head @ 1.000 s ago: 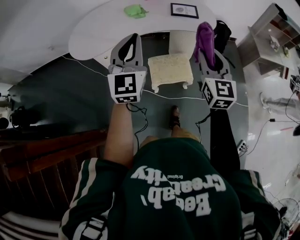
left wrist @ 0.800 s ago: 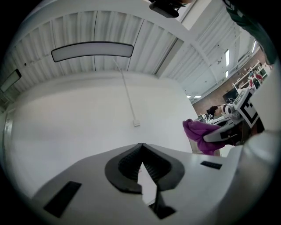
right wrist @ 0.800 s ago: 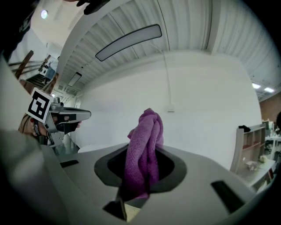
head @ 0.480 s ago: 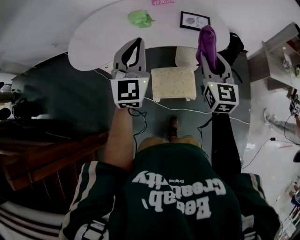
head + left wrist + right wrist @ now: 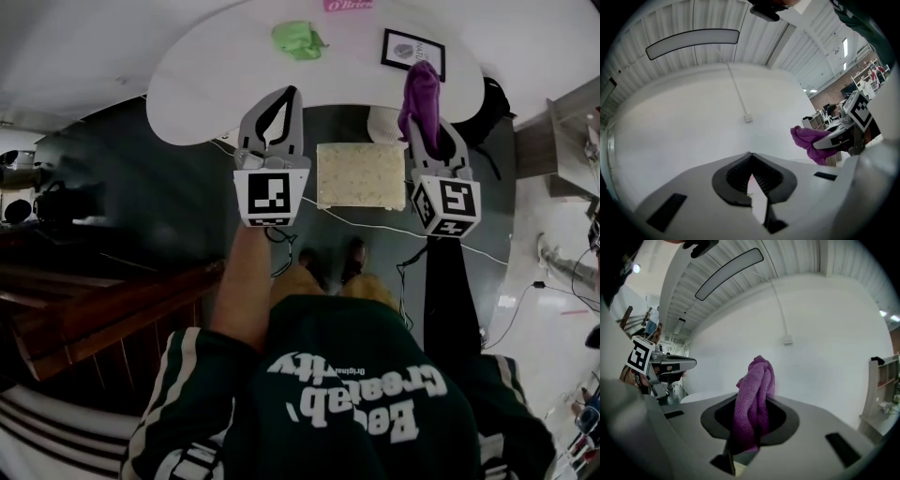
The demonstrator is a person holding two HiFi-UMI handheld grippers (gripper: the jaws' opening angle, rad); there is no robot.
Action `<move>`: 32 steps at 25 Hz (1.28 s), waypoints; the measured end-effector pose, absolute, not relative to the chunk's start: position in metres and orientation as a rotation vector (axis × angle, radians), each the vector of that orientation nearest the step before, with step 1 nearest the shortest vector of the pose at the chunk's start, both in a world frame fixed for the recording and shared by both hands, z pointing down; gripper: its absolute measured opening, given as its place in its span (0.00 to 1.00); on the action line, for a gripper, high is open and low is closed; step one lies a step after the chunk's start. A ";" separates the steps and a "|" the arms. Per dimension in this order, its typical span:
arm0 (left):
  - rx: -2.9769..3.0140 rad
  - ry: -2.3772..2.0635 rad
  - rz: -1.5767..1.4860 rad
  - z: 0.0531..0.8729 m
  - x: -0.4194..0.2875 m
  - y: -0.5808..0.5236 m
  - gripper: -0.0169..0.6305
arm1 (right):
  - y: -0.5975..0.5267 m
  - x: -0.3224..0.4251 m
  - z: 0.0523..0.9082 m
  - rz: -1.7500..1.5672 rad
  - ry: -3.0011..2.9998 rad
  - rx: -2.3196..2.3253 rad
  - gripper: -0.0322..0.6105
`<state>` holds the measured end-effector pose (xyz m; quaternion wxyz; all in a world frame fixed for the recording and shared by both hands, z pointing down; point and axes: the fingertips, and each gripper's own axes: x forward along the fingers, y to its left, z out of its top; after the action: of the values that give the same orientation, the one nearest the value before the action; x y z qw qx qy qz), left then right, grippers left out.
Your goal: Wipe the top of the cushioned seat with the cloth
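The cushioned seat (image 5: 361, 175), a low cream stool, stands on the dark floor between my two grippers in the head view. My right gripper (image 5: 424, 114) is shut on a purple cloth (image 5: 420, 89), which bunches up out of its jaws; in the right gripper view the purple cloth (image 5: 756, 394) stands upright in the right gripper (image 5: 752, 420). My left gripper (image 5: 284, 94) is held up left of the seat, shut with nothing in it, its tips meeting in the left gripper (image 5: 750, 157) view. Both grippers are above the seat, not touching it.
A white round table (image 5: 206, 75) lies just beyond the seat, with a green cloth (image 5: 298, 39) and a framed picture (image 5: 413, 52) on it. A white cable (image 5: 375, 220) crosses the floor. Dark wooden furniture (image 5: 94, 300) is at the left, shelving (image 5: 572, 131) at the right.
The person has stepped forward. The seat has come squarely between the two grippers, and the table is nearer. Both grippers keep their states, with the purple cloth still in the right one.
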<state>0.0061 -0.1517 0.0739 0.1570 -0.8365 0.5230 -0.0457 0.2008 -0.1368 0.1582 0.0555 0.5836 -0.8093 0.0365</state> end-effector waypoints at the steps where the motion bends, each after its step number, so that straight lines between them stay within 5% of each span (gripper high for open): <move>1: -2.391 1.495 -0.135 0.075 0.004 -0.155 0.05 | -0.139 0.198 0.161 0.120 -2.453 1.770 0.21; 15: -2.457 1.372 -0.065 0.108 -0.034 -0.205 0.05 | -0.161 0.143 0.202 0.225 -2.299 1.800 0.21; 32: -2.594 1.330 -0.264 0.269 -0.039 -0.235 0.05 | -0.168 0.087 0.383 0.492 -2.197 1.534 0.21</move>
<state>-0.0391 -0.2353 0.2690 0.1070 -0.8811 0.4518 -0.0898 0.0874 -0.1677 0.3828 0.2070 0.5510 -0.7889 0.1765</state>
